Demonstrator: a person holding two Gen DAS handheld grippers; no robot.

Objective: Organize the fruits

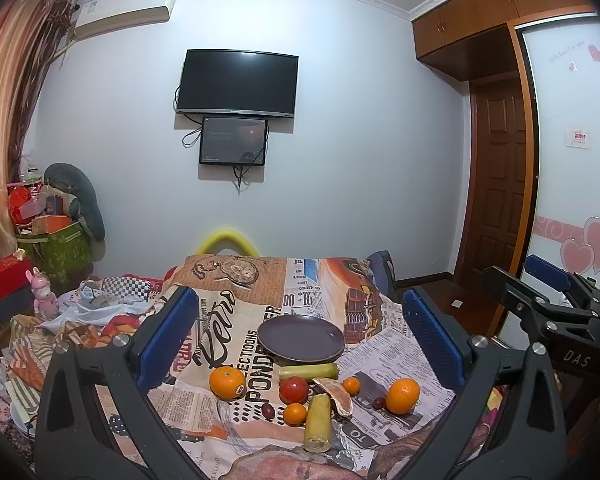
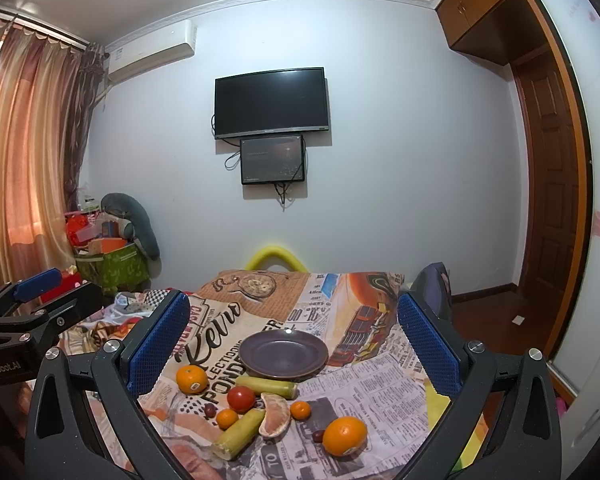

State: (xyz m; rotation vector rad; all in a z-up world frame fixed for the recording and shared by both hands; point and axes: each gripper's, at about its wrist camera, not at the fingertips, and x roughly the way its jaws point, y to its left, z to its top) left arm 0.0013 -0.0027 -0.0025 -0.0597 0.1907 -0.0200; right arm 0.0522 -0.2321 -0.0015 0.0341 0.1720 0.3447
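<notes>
A dark purple plate (image 1: 301,338) (image 2: 283,354) sits empty on a table covered with a printed cloth (image 1: 236,312). In front of it lie two large oranges (image 1: 227,383) (image 1: 403,395), two small tangerines (image 1: 295,414) (image 1: 351,385), a red tomato (image 1: 293,389), two corn pieces (image 1: 318,424) (image 1: 308,371), a grapefruit wedge (image 1: 336,396) and two dark grapes (image 1: 268,411). My left gripper (image 1: 298,332) is open and empty, above and short of the fruit. My right gripper (image 2: 294,340) is open and empty, likewise held back; it also shows at the right of the left wrist view (image 1: 548,280).
A yellow chair back (image 1: 226,240) stands behind the table. A dark bag (image 2: 432,284) sits at the table's far right corner. Cluttered boxes and bags (image 1: 56,236) are at the left by the curtain. A TV (image 1: 238,84) hangs on the wall; a wardrobe is at right.
</notes>
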